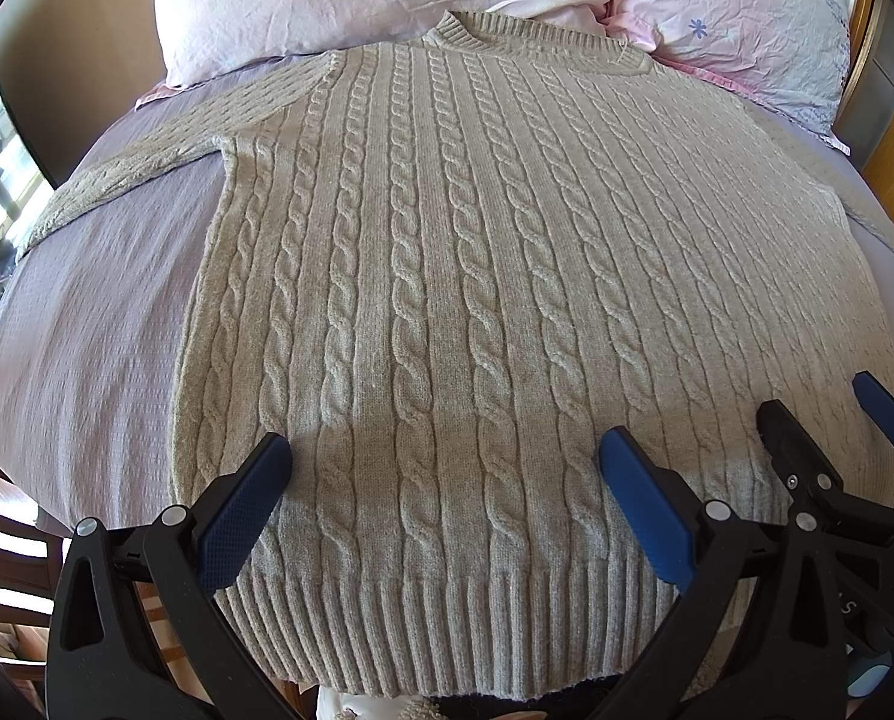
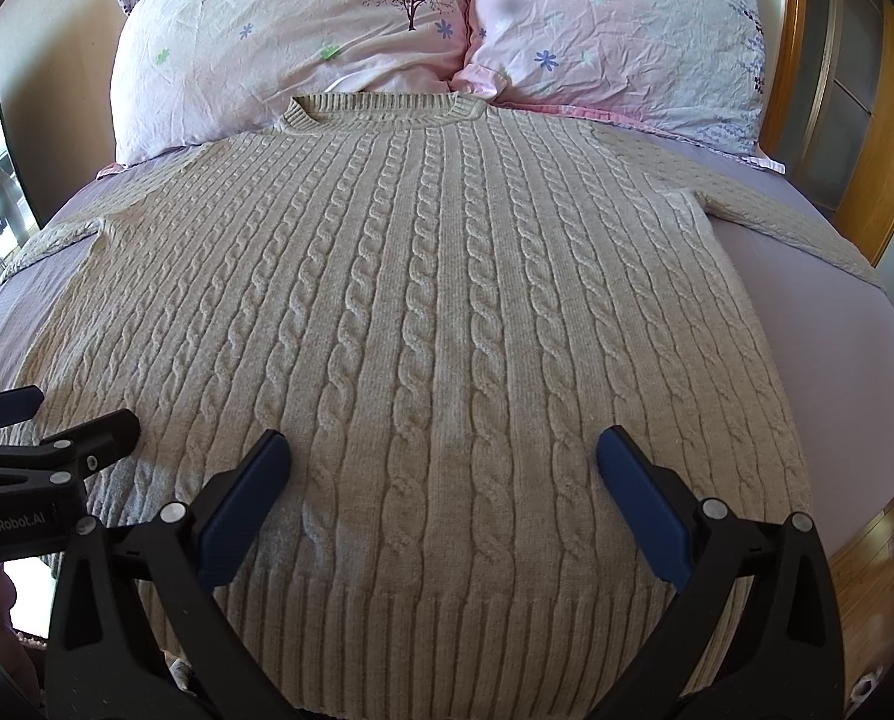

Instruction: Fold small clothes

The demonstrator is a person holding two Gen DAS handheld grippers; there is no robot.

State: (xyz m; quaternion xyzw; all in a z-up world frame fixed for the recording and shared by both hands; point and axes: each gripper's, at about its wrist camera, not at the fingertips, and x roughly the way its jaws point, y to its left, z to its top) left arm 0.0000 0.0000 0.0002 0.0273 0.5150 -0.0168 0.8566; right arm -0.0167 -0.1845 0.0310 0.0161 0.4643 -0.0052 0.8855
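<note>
My left hand-held gripper (image 1: 444,465) and right hand-held gripper (image 2: 444,462) hover side by side, both spread and empty, above the ribbed hem of the sweater (image 1: 447,276) lying flat ahead on the bed (image 1: 105,336), seemingly ready for folding.

You cannot see either cuff of the sweater (image 1: 447,276): its sleeves run past the bed's (image 1: 105,324) curve, and its hem's centre is cut off below.

"GenRobot.AI" in pale letters on the left claw (image 2: 27,420) body, lower left of right wrist view
</note>
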